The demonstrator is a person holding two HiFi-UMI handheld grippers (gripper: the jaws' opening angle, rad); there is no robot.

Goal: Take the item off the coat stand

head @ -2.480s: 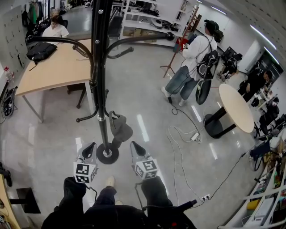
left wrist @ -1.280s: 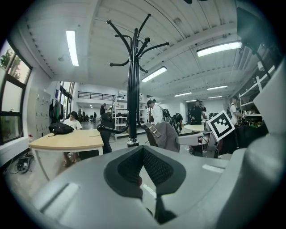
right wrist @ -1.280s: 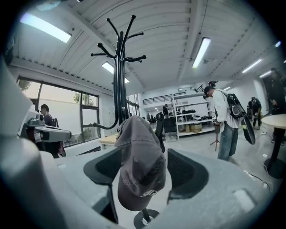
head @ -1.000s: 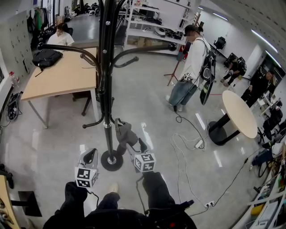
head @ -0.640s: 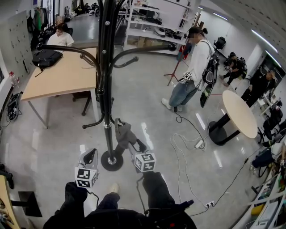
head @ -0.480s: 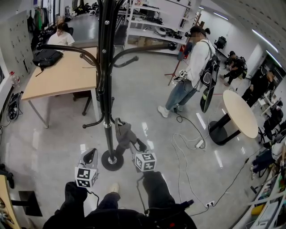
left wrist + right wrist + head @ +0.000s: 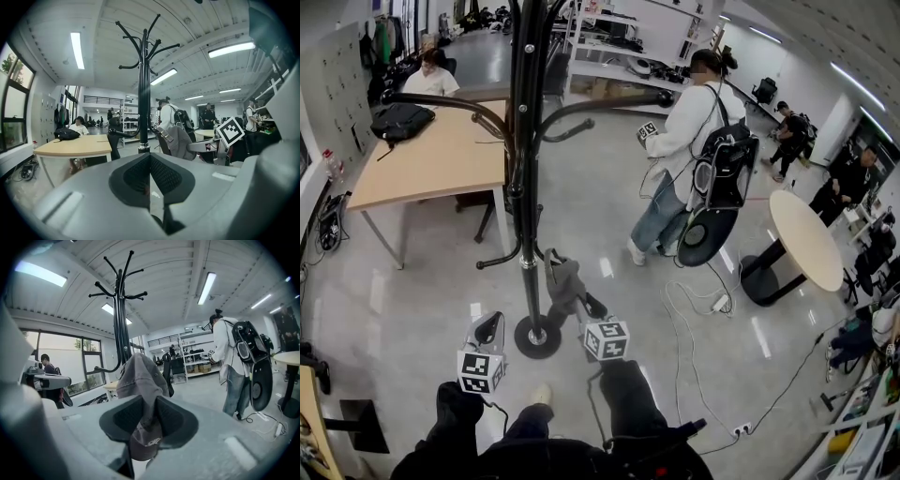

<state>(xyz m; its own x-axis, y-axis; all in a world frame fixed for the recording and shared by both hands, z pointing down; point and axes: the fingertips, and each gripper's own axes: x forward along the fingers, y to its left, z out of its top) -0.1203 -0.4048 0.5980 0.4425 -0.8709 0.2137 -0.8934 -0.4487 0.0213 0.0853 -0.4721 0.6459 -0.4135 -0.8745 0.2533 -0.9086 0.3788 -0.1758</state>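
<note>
A grey cap (image 7: pixel 564 281) hangs low beside the pole of the black coat stand (image 7: pixel 525 187), by one of its lower hooks. My right gripper (image 7: pixel 592 307) reaches into the cap from below. In the right gripper view the cap's brim (image 7: pixel 140 376) sits between the dark pads (image 7: pixel 176 420), and the jaws are closing onto it, pressing the fabric. My left gripper (image 7: pixel 490 328) hovers near the stand's base. In the left gripper view it (image 7: pixel 150 176) is shut with nothing in it, and the cap (image 7: pixel 180 140) shows to the right of the pole (image 7: pixel 143 93).
The stand's round base (image 7: pixel 536 336) rests on the glossy floor just ahead of my feet. A person with a backpack (image 7: pixel 684 159) stands to the right, over loose cables (image 7: pixel 694 300). A wooden table (image 7: pixel 422 150) with a black bag (image 7: pixel 398 120) is at left, a round table (image 7: pixel 806 234) at right.
My right gripper has come forward to the cap and now stays at it. The person with the backpack has walked closer and turned. The left gripper has barely moved.
</note>
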